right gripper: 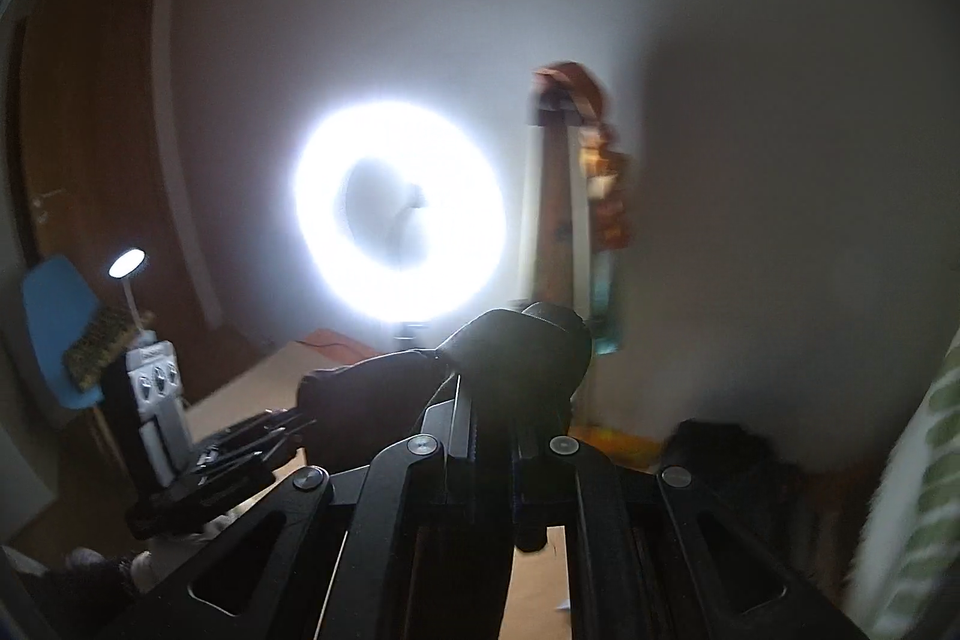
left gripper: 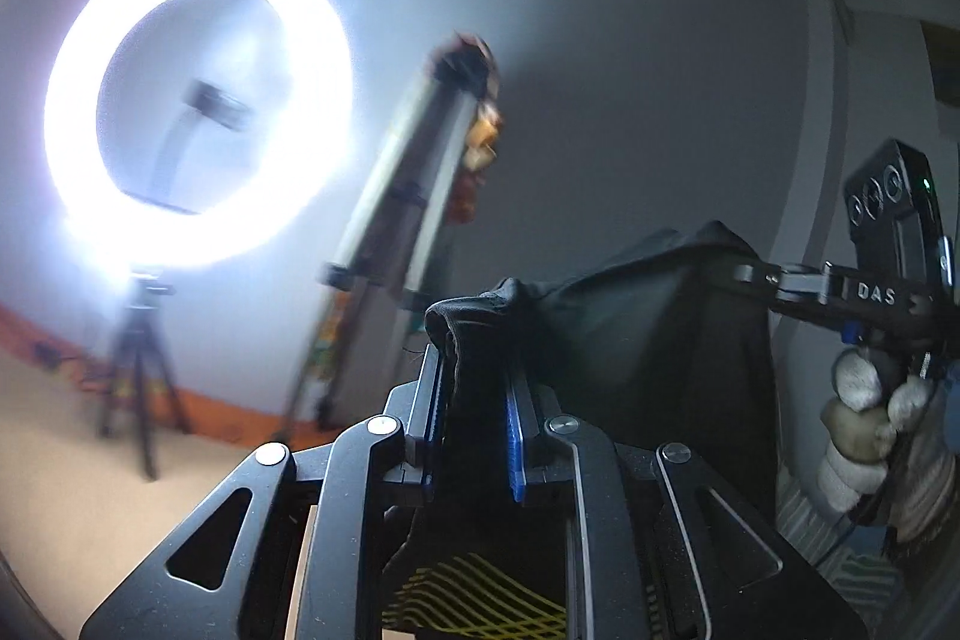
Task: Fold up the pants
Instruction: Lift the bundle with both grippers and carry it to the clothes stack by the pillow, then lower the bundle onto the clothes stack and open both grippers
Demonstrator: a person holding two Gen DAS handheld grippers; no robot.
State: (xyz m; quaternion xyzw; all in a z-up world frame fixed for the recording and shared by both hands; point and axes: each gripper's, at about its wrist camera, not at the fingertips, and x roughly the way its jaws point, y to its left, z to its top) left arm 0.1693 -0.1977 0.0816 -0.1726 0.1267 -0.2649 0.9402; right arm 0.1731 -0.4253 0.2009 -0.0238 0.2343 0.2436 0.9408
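While a glaring ring light [left gripper: 198, 100] fills the left wrist view at ten o'clock, the left claw [left gripper: 474, 400] is clamped on a bunched edge of the black, soft pants [left gripper: 630, 316]. At three o'clock the right claw [left gripper: 744, 274] pinches the same cloth. Only the right wrist view shows a blue chair [right gripper: 54, 316] and small lamp [right gripper: 127, 263].

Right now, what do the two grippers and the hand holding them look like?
Both grippers, left gripper and right gripper, are black metal linkages with silver pivot screws and blue finger pads. The right one carries white "DAS" lettering. The person's hand wears a pale knitted glove.
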